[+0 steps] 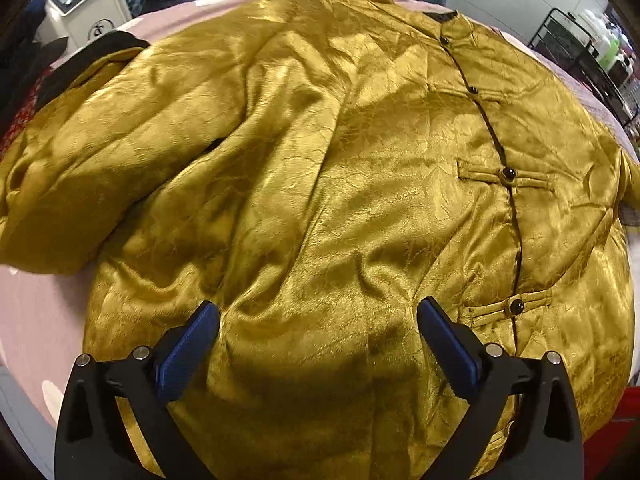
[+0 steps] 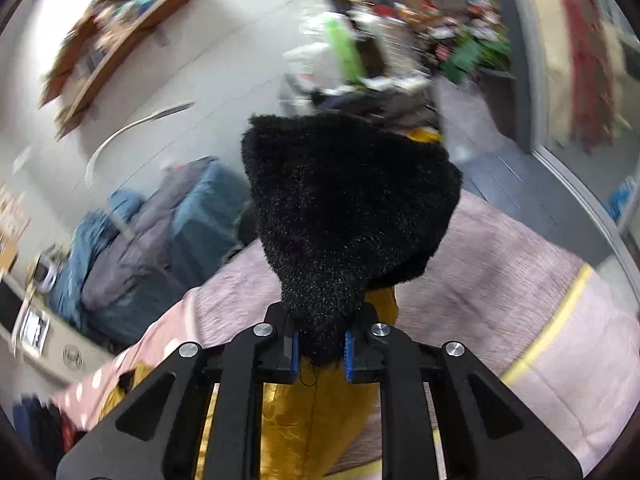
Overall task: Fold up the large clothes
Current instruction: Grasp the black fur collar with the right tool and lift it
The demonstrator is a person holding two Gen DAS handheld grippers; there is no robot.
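Observation:
A large gold satin jacket (image 1: 340, 184) with black knot buttons lies spread front-up on a pink bed cover (image 1: 32, 312). Its left sleeve ends in a black fleece cuff (image 1: 92, 56) at the upper left. My left gripper (image 1: 318, 316) is open and empty, hovering just above the jacket's lower front. My right gripper (image 2: 320, 354) is shut on the jacket's black fleece lining (image 2: 348, 204), which stands up in front of the camera with gold fabric (image 2: 308, 420) hanging below it, lifted above the pink cover (image 2: 500, 292).
A white machine (image 1: 84, 4) stands beyond the bed at the upper left. A blue and grey quilt pile (image 2: 152, 232) lies beside the bed. A black wire rack (image 1: 580, 52) with bottles stands at the far right. Wooden wall shelves (image 2: 116, 28) hang above.

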